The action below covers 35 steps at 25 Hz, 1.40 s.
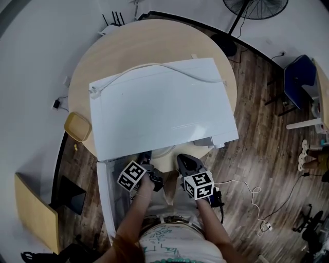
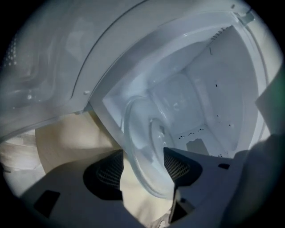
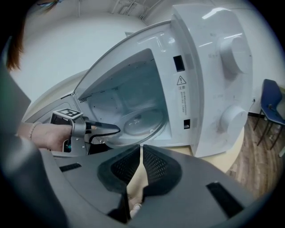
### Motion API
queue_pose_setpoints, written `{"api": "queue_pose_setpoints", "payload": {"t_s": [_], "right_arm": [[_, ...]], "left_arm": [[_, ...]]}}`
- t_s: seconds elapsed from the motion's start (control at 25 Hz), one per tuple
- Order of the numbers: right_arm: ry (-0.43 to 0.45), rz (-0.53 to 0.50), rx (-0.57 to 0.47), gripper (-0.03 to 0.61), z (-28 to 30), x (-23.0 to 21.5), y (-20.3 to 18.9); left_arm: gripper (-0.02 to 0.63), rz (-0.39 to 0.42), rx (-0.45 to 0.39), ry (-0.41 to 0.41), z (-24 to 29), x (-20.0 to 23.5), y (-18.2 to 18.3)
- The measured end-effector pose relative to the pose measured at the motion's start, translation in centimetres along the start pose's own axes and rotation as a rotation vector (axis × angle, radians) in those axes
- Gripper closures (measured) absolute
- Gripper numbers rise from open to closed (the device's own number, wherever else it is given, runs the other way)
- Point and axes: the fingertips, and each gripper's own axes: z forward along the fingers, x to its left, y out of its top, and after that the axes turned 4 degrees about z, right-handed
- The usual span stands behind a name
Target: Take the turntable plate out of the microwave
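The white microwave (image 1: 159, 102) stands on a round table with its door (image 1: 105, 195) swung open to the left. Inside lies the clear glass turntable plate (image 3: 144, 121). My left gripper (image 2: 143, 168) is open wide, and the plate's (image 2: 147, 147) front rim sits between its jaws; the left pad stands clear of the glass. In the right gripper view the left gripper (image 3: 111, 131) reaches into the cavity's mouth at the plate's near edge. My right gripper (image 3: 140, 153) is shut on nothing, held just outside the opening. Both grippers (image 1: 146, 164) (image 1: 185, 162) hover at the microwave's front.
The microwave's knobs (image 3: 234, 55) face right of the opening. A white cable (image 1: 169, 69) lies across its top. A tan container (image 1: 77, 126) sits at the wooden table's (image 1: 87, 72) left edge. A blue chair (image 1: 298, 77) and a fan base (image 1: 255, 7) stand on the floor.
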Motion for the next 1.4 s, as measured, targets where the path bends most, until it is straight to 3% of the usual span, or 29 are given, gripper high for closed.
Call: {"api": "queue_pose_setpoints", "payload": {"t_s": [0.44,0.76,0.88,1.4], "right_arm": [[-0.025,0.003,0.003,0.568,-0.9,-1.2,-0.3],[-0.006,0.017,0.003,0.565,-0.8,-1.2,-0.2],[0.008,0.031,0.006,0.555,-0.8,-1.1,-0.3],[0.063,0.093,0.011,0.517,-1.1,-1.2,-0.8]], "left_arm": [[0.354,-0.078,0.015,0.008,1.4,0.6,-0.1],[0.399,-0.13,0.027,-0.021,0.6,0.6,-0.3],[0.447,-0.115,0.013,-0.028,-0.1,0.3,-0.4],[0.554,-0.156,-0.026,-0.189,-1.2,-1.5,-0.3]]}}
